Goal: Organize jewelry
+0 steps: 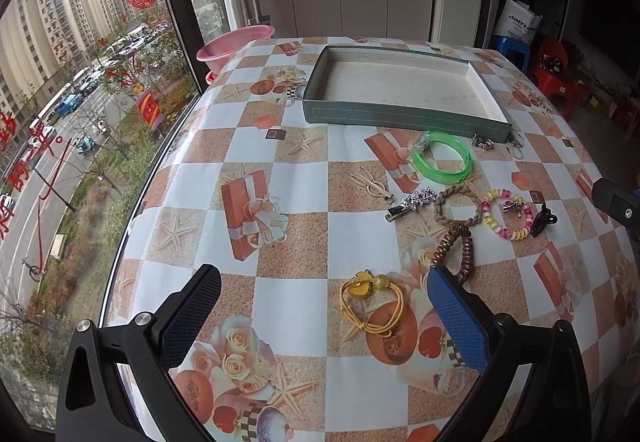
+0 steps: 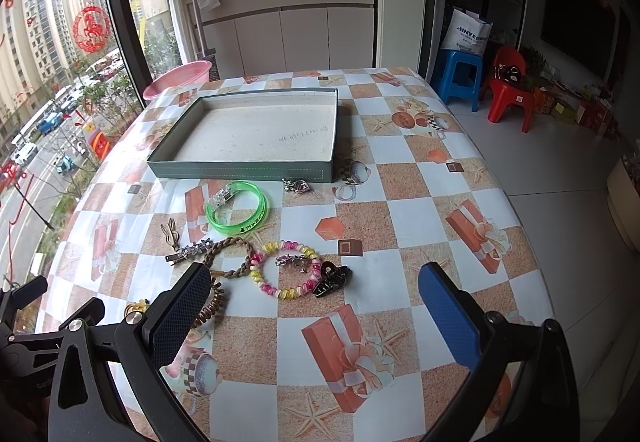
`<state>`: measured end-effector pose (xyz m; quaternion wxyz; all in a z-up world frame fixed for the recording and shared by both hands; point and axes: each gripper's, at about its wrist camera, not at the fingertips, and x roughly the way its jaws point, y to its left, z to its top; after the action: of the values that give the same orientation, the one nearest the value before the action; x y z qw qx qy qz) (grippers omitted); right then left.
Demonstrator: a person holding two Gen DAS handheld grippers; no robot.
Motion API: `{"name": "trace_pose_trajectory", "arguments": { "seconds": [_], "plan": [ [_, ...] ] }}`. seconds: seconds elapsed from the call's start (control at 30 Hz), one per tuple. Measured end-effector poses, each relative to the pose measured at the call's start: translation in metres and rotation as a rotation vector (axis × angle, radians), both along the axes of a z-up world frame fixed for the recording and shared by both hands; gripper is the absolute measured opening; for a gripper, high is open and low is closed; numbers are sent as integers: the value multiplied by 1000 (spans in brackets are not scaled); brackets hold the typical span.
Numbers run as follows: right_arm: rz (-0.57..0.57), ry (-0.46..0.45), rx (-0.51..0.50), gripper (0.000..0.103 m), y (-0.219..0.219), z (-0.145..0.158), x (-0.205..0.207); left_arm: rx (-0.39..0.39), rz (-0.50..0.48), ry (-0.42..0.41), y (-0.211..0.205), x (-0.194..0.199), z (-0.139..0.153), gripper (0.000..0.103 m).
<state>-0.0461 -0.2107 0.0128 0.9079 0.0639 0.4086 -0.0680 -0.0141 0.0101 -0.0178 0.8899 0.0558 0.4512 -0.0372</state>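
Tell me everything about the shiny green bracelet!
The green bracelet is a see-through, plastic-looking ring of bright neon green with dark markings on its band and a clear, sparkly clasp on one side. It lies flat on the tablecloth, just in front of the tray. Neither gripper touches it.

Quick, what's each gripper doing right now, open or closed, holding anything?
Left gripper: open, holding nothing, above the yellow hair tie.
Right gripper: open, holding nothing, near the black claw clip.
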Motion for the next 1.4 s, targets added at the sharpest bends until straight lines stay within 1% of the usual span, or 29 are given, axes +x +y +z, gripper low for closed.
{"name": "trace_pose_trajectory", "arguments": {
  "seconds": [0.2, 0.23, 0.3, 0.37, 0.5, 0.53, 0.6, 0.67, 0.73, 0.9, 1.07, 1.17, 1.2, 1.23, 1.27, 1.3, 1.33, 1.37, 1.4],
  "plan": [
    [-3, 21, 16, 103, -2, -5, 0, 7, -12, 21, -3, 4, 0, 103],
    [-4, 32, 32, 103, -2, -6, 2, 6, -19, 28, -3, 4, 0, 103],
    [-3, 58, 101, 103, -7, -11, 4, 6, -25, 42, -3, 6, -3, 103],
    [-4, 91, 163, 103, -11, -18, 5, 4, -26, 75, -2, 9, -7, 103],
    [-1, 184, 217, 103, -19, -32, 10, 12, -21, 164, 1, 20, -22, 103],
    [0, 229, 223, 103, -21, -36, 14, 9, -24, 190, 1, 22, -27, 103],
    [-6, 295, 199, 103, -25, -44, 19, 5, -22, 232, 3, 26, -35, 103],
    [-16, 333, 169, 103, -29, -49, 24, 0, -20, 260, 4, 29, -41, 103],
    [-23, 365, 161, 103, -34, -53, 29, -14, -23, 277, 3, 31, -45, 103],
    [-53, 407, 193, 103, -46, -63, 45, -18, -57, 300, -7, 37, -51, 103],
    [-96, 423, 256, 103, -54, -73, 65, -4, -82, 334, -18, 43, -60, 103],
    [-94, 428, 269, 102, -52, -78, 77, 8, -89, 351, -23, 46, -65, 102],
    [-92, 429, 272, 101, -51, -80, 81, 13, -92, 358, -25, 48, -67, 101],
    [-90, 433, 276, 94, -50, -82, 84, 17, -96, 364, -26, 48, -68, 93],
    [-89, 441, 279, 87, -50, -84, 86, 18, -101, 365, -27, 48, -68, 92],
    [-92, 451, 283, 83, -49, -87, 88, 22, -105, 360, -28, 48, -68, 91],
    [-94, 459, 291, 75, -49, -89, 89, 21, -111, 358, -28, 46, -68, 88],
    [-99, 466, 297, 65, -49, -91, 89, 21, -118, 356, -29, 46, -67, 86],
    [-104, 472, 301, 59, -50, -93, 90, 23, -127, 352, -30, 45, -66, 82]
  ]
}}
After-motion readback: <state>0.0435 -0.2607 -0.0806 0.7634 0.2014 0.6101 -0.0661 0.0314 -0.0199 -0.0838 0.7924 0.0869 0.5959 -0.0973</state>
